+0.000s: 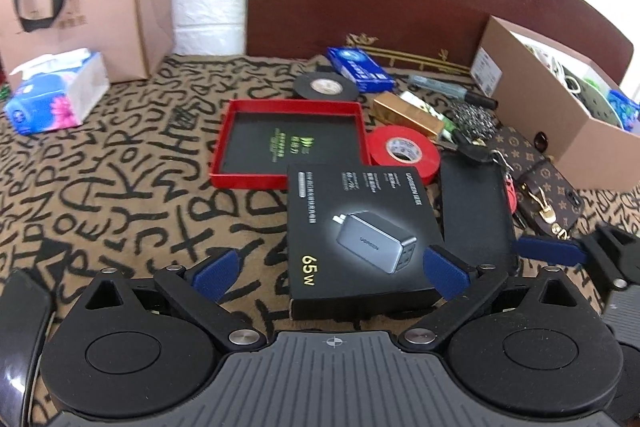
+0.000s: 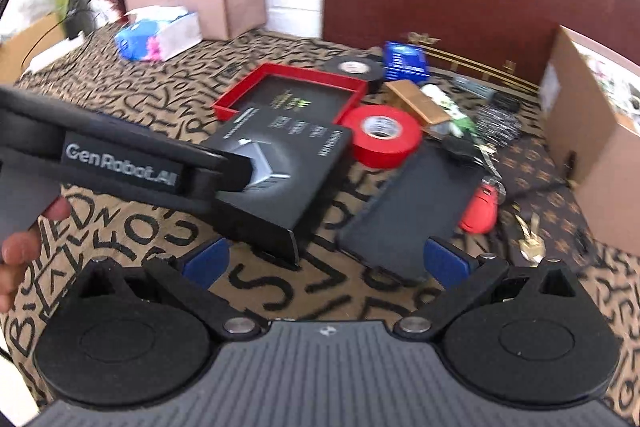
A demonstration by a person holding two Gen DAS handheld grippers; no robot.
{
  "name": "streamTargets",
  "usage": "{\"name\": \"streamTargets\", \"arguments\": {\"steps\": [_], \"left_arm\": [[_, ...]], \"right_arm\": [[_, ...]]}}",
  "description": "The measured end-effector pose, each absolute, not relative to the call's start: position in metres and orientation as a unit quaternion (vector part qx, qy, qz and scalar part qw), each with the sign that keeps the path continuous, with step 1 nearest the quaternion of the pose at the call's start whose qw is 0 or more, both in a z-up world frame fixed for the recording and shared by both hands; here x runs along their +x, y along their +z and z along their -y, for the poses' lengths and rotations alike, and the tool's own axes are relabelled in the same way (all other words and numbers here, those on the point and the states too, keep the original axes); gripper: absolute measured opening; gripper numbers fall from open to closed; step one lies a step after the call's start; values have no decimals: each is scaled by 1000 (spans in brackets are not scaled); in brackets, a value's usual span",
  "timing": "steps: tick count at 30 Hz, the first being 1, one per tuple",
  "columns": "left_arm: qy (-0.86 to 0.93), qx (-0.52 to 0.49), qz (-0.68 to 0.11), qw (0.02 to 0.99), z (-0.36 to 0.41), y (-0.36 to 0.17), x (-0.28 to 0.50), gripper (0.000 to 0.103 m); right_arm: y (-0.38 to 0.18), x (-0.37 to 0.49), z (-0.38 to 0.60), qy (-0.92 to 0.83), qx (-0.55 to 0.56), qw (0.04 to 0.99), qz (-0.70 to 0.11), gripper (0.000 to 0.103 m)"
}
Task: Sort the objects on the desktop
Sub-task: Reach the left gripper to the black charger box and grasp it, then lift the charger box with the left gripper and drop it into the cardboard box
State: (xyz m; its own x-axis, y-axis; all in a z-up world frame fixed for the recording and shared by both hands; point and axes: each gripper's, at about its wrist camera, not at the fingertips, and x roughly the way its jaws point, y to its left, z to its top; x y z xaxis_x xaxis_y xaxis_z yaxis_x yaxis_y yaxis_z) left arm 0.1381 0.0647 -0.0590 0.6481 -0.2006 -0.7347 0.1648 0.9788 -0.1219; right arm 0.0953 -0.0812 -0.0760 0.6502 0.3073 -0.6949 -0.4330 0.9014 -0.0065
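Notably, both grippers, left [image 1: 328, 269] & right [image 2: 325, 258], had fingers spread, holding nothing; charger box [image 1: 360, 231] lay on table w/ far corner over red tray [image 1: 224, 143], so a grab might drag tray or bump red tape [image 1: 404, 151].

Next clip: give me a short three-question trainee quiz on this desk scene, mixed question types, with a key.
1. True or false: the red tape lies inside the red tray.
2. Which thing sits between the left tool's open fingers?
A. tissue pack
B. charger box
C. black tape
3. Fill in: the open cardboard box stands at the ____ edge of the left wrist view.

Key
1. False: it lies on the cloth, by the tray's right corner.
2. B
3. right
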Motion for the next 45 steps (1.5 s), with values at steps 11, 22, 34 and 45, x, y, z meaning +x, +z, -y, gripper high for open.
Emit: {"name": "streamTargets", "arguments": {"steps": [11, 22, 34, 45], "left_arm": [[-161, -67, -452, 875, -70, -80, 175, 103], [-182, -86, -462, 864, -73, -87, 190, 95], [-164, -76, -457, 871, -67, -74, 174, 82], [-198, -54, -411, 888, -6, -22, 141, 81]], "right_arm": [[-86, 116, 61, 270, -103, 890, -351, 90], [-91, 125, 53, 287, -107, 883, -354, 81], [-89, 120, 60, 276, -97, 885, -361, 76], [-54, 81, 114, 254, -70, 908, -325, 76]]}}
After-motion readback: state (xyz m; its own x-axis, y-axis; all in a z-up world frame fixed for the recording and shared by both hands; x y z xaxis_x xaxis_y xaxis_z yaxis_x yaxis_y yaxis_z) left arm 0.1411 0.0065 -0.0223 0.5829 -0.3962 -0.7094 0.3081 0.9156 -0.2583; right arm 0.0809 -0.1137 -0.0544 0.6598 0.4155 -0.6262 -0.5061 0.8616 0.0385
